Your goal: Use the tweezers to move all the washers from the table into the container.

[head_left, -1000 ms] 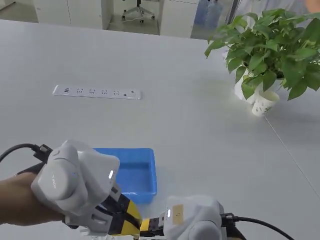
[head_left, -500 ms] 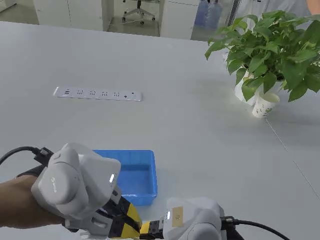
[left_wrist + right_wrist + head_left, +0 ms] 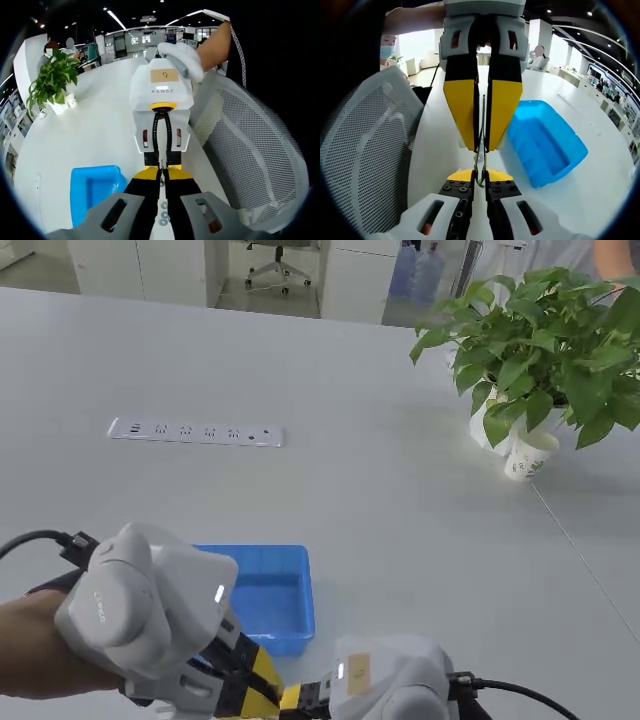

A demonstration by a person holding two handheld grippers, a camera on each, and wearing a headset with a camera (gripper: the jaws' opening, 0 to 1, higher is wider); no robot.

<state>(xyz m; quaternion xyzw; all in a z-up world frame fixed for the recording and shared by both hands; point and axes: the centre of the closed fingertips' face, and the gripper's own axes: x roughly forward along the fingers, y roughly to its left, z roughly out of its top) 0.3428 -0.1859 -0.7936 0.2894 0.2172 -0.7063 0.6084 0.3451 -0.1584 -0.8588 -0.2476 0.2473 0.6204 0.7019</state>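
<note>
Yellow-tipped jaws of the left gripper (image 3: 163,172) are closed to a thin slit. The tweezers (image 3: 482,132) run straight down that slit. In the right gripper view the tweezers continue into the right gripper (image 3: 480,176), whose own yellow tips are also drawn in to a narrow gap around the tool's near end. Both grippers pinch the one tool from opposite ends, tips almost touching.

Washers (image 3: 163,216): a few small rings lie loose on the white table (image 3: 400,500), directly below the left jaws, seen in the gap between them. They are near the table's near edge, on the near side of the blue container (image 3: 275,595), and apart from it. No washer can be made out in the tweezers' tips; too small to tell.

In the head view the container sits just beyond the two grippers, partly hidden behind the left gripper's white body.

A mesh chair back (image 3: 250,160) stands off the near edge of the table. A power strip (image 3: 195,431) lies at far left. A potted plant (image 3: 545,340) and a paper cup (image 3: 528,455) stand at far right.

Against 1.0 s and 0.5 s ago: the whole head view has slipped down slightly, which is camera motion. The grippers stay tip to tip at the bottom of the frame. The container, strip, plant and cup keep their places on the table.
</note>
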